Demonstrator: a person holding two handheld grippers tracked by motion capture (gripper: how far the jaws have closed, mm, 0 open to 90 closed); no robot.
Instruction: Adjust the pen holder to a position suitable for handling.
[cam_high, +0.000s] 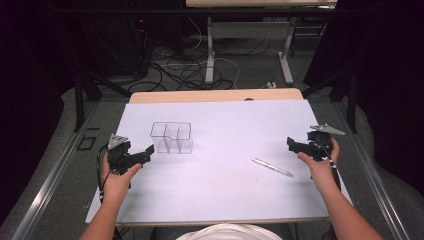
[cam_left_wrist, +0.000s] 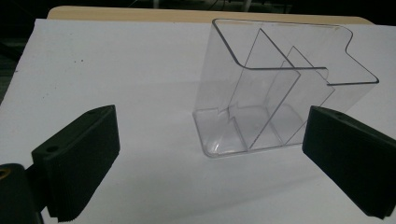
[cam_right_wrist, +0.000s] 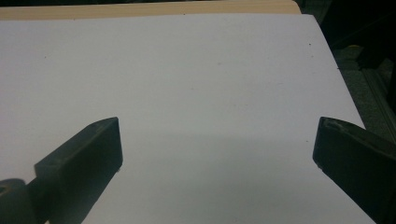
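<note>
A clear plastic organizer with three compartments stood upright and empty on the white worktop, toward its left. A slim white pen lay flat and slantwise, well apart to its right.

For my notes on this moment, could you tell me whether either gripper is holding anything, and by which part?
Nothing is held. The left gripper is open, short of the clear organizer; the right gripper is open over bare paper, apart from the pen.
</note>
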